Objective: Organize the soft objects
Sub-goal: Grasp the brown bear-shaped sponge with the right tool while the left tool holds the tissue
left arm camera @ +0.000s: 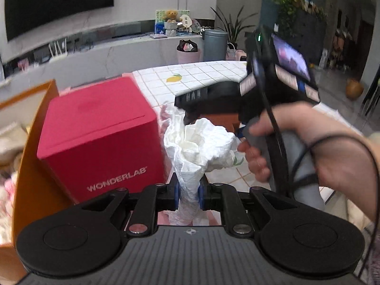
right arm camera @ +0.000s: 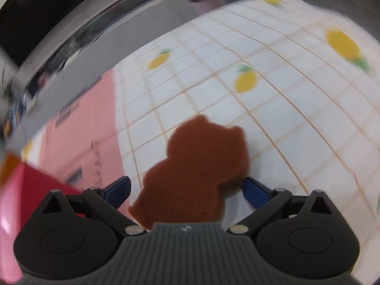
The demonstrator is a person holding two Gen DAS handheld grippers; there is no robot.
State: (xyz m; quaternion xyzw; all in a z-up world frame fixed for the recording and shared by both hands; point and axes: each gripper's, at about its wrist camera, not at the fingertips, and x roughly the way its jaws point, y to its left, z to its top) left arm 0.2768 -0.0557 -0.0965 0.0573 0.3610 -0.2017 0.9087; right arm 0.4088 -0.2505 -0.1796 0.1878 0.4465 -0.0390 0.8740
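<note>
The left gripper (left arm camera: 188,196) is clamped tight on a crumpled white paper wad (left arm camera: 201,147), its blue pads pinching the wad's narrow, twisted lower end while the wider, wrinkled top fans out above them. Just left of the wad stands a red box (left arm camera: 99,140), a smooth matte cube with white lettering on its front face and a thin slot line along its lid. Beside that box, further left, rises the stiff orange wall of a paper bag (left arm camera: 30,156) with pale soft things blurred inside.

The right gripper (right arm camera: 187,190) stands wide open, its blue-tipped fingers (right arm camera: 118,188) spread to either side of a brown sponge (right arm camera: 197,173). Neither finger presses on it. The sponge is flat, porous and cut in a bear outline with two rounded ears, and it lies on the tablecloth (right arm camera: 296,109), a glossy white sheet printed with a tan grid and yellow lemons. A pink mat (right arm camera: 80,128) lies on the table to the sponge's left. In the left wrist view a hand (left arm camera: 308,147) grips the right gripper's grey handle, a black cable looping over the wrist.
</note>
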